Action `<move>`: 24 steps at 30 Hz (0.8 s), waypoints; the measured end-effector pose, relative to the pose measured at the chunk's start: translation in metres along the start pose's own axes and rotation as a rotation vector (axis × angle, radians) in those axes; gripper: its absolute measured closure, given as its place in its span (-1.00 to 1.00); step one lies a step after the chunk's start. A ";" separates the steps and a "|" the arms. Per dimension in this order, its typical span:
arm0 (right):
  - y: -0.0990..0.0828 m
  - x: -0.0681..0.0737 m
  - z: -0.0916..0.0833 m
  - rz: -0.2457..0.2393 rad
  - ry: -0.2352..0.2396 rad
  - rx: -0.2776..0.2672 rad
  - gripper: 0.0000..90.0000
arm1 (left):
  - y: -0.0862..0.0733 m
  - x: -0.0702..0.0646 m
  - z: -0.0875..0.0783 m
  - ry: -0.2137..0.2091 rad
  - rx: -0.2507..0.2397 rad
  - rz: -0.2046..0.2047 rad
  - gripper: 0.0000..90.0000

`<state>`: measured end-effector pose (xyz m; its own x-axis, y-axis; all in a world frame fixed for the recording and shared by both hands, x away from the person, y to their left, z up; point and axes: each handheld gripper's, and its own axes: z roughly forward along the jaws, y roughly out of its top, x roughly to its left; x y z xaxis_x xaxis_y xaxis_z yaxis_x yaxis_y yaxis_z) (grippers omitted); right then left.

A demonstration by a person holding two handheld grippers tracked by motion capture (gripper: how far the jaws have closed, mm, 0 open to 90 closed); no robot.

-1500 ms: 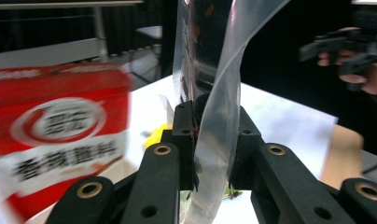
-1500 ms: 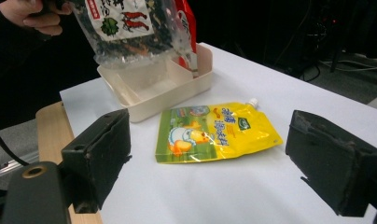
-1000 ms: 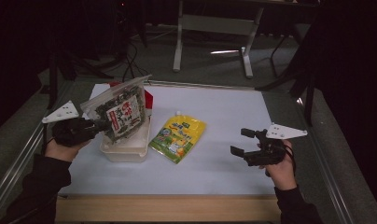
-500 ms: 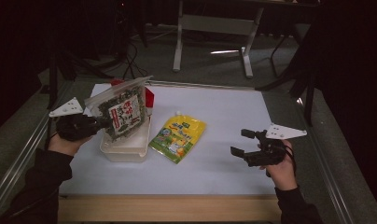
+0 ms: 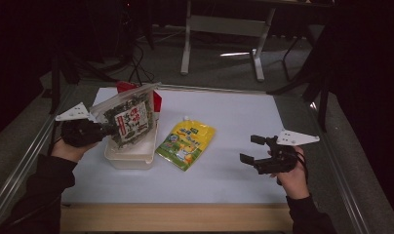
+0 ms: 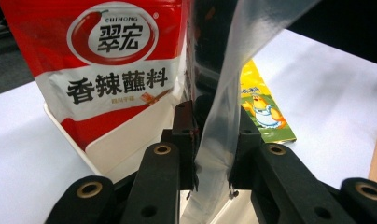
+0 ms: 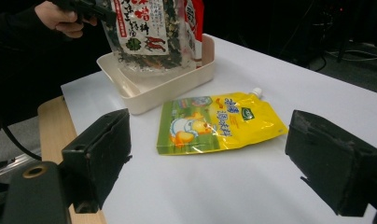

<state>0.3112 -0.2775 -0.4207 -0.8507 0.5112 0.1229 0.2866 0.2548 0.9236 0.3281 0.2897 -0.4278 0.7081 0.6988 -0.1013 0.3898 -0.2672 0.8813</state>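
Observation:
My left gripper [image 5: 105,129] is shut on the edge of a clear packet of dark green dried food [image 5: 130,117], holding it tilted over a cream tub [image 5: 131,158] at the table's left. In the left gripper view the jaws pinch the packet's clear edge [image 6: 217,140]. A red and white sauce pouch [image 6: 116,60] stands in the tub behind it. A yellow spouted pouch [image 5: 186,139] lies flat on the white table, right of the tub. My right gripper [image 5: 253,151] is open near the right front, with the yellow pouch [image 7: 219,122] ahead of its jaws.
The white tabletop [image 5: 234,117] has a wooden strip [image 5: 175,217] along its front edge and metal rails at both sides. Beyond the table's far edge stand a white stand's legs [image 5: 224,53] and cables on a dark floor.
The left gripper has carried the green packet a little up and to the right over the tub. The right gripper has stayed where it was.

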 end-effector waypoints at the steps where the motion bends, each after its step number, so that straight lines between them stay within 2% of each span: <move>1: 0.000 0.000 0.000 0.001 0.000 0.001 -0.69 | 0.000 0.001 0.000 0.000 0.003 -0.004 0.74; 4: 0.000 0.000 0.000 0.000 -0.001 0.002 -0.69 | 0.001 0.001 0.000 0.000 0.007 0.002 0.74; 6: 0.000 0.000 0.000 -0.001 0.001 -0.001 -0.69 | 0.001 0.001 0.000 -0.015 0.001 0.014 0.74; 11: 0.000 -0.001 -0.002 0.001 0.000 -0.003 -0.69 | 0.006 0.004 -0.011 -0.029 -0.024 0.013 0.74; 15: 0.001 -0.001 -0.002 0.002 0.000 -0.003 -0.69 | 0.012 0.002 -0.015 -0.035 0.013 0.054 0.74; 20: 0.000 -0.001 -0.001 0.003 0.004 -0.002 -0.69 | 0.015 0.001 -0.011 -0.038 0.051 0.081 0.74; 24: 0.001 0.000 -0.001 0.000 0.006 0.002 -0.69 | 0.013 0.003 -0.002 -0.028 0.075 0.077 0.74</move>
<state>0.3108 -0.2784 -0.4198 -0.8532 0.5064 0.1251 0.2876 0.2565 0.9228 0.3342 0.2898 -0.4153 0.7536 0.6555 -0.0482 0.3758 -0.3695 0.8498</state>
